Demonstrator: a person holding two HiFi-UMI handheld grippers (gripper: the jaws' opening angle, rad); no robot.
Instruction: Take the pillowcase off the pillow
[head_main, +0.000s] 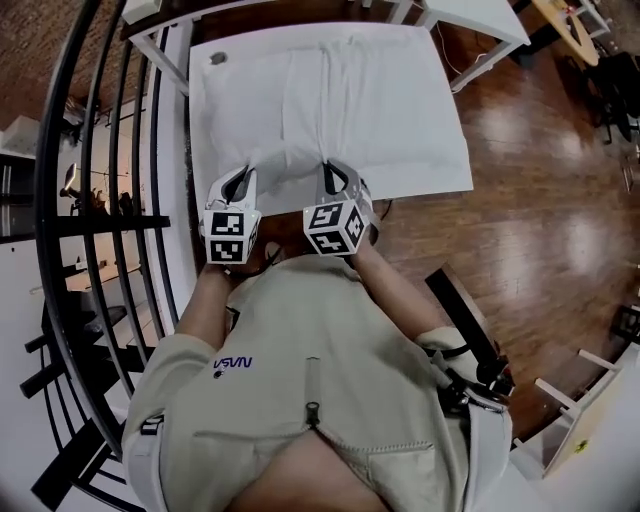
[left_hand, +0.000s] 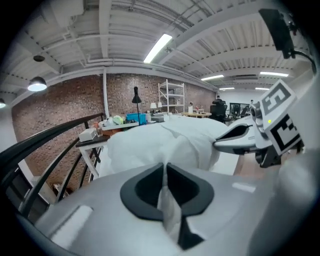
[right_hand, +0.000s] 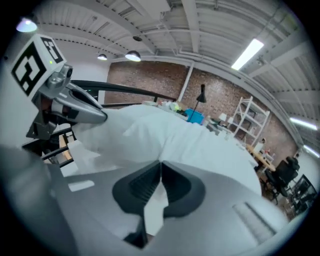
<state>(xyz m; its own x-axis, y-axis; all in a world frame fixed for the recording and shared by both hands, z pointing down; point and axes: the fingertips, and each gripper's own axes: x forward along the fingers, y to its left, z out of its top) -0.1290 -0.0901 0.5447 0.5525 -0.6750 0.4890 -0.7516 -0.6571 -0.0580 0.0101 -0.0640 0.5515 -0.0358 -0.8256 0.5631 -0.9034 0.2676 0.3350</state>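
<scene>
The left gripper (left_hand: 164, 172) and right gripper (right_hand: 160, 170) each have their fingers (left_hand: 145, 186) clamped together on a pinched fold of the white pillowcase (head_main: 290, 160). They sit side by side at its near edge, with the pillow (head_main: 340, 95) lying on the desk (head_main: 445, 172) just beyond the fingertips. This looks like the start of stripping, with the grip taken but the case not yet drawn off. The next move likely calls for pulling the cloth back from the pillow while something keeps the filling from following.

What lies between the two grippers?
Bunched white pillowcase fabric; left gripper and right gripper are both shut on its near edge. The head view shows it.
</scene>
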